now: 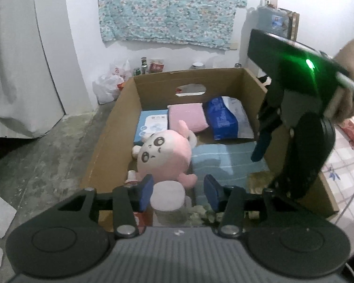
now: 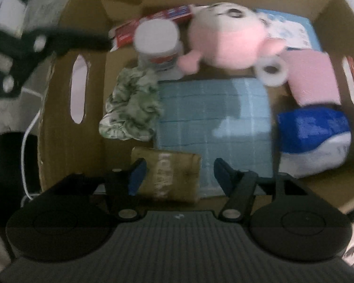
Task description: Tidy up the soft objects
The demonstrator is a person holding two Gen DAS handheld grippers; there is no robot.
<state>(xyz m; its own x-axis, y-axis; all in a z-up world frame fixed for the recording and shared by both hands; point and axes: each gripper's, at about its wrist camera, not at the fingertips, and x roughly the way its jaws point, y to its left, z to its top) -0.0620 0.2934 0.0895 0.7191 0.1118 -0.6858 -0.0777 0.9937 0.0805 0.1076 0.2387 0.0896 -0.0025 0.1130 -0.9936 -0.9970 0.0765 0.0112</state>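
From my left wrist view, my left gripper (image 1: 179, 193) hangs over the near end of the box (image 1: 127, 108), its jaws apart with nothing clamped; a white-lidded jar (image 1: 168, 194) stands below, in the gap between the pads without touching them. Behind the jar the pink plush (image 1: 165, 153) lies on its side along the left wall, and a folded blue towel (image 1: 224, 158) lies flat to its right. At the far end three packs sit in a row: a light blue pack (image 1: 151, 125), a pink pack (image 1: 188, 116) and a dark blue pack (image 1: 221, 120). My right gripper (image 1: 262, 141) reaches down into the box from the right, held by a hand (image 1: 349, 80), one blue finger pointing at the towel. From my right wrist view, blurred, I look straight down into the box. My right gripper (image 2: 177, 174) has its jaws apart and empty; a brown packet (image 2: 172, 174) lies on the box floor between the pads, and I cannot tell whether either pad touches it. Above it are the towel (image 2: 212, 122), a green patterned cloth (image 2: 132, 108) to its left, the jar (image 2: 157, 40), the plush (image 2: 229, 37), a white tape roll (image 2: 271, 70), the pink pack (image 2: 313, 77) and the dark blue pack (image 2: 313, 132).
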